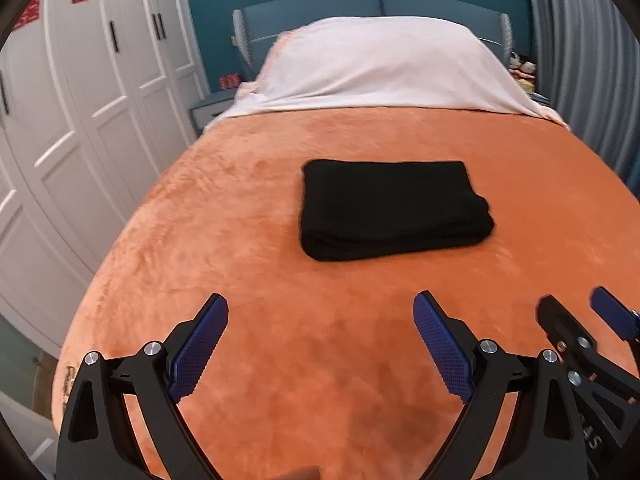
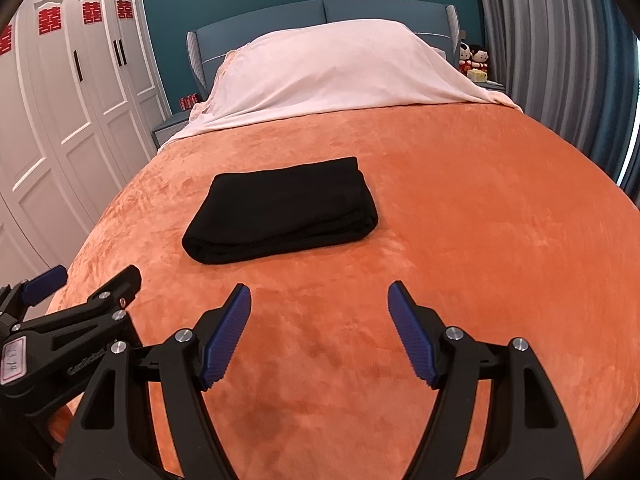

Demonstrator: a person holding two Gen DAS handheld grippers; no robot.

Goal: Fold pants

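A big bed fills both views, covered by a fuzzy orange blanket (image 1: 360, 340). At the head of the bed, up at 12 o'clock, a pale pink sheet (image 1: 380, 68) lies draped over a pillow bump, with a blue headboard (image 1: 312, 10) behind it. On the 9 o'clock side stands a tall white wardrobe (image 1: 80, 100) with red paper cutouts stuck on its doors. On the 3 o'clock side hang grey curtains (image 1: 576, 60).

The black pants (image 1: 394, 208) sit in the middle of the blanket, folded into a neat flat stack with the thick folded edges facing near. Nothing touches them.

The left gripper (image 1: 320, 312) hangs over the blanket at 6 o'clock from the pants, well apart from them. Its blue pads (image 1: 200, 348) stand wide apart and hold nothing. The right gripper (image 2: 319, 300) hangs just beside it, toward 3 o'clock, also spread wide and empty.

Far back by the curtains, two small dolls (image 2: 474, 58) sit on a little blue bedside table (image 2: 494, 86). No boxes or baskets show.
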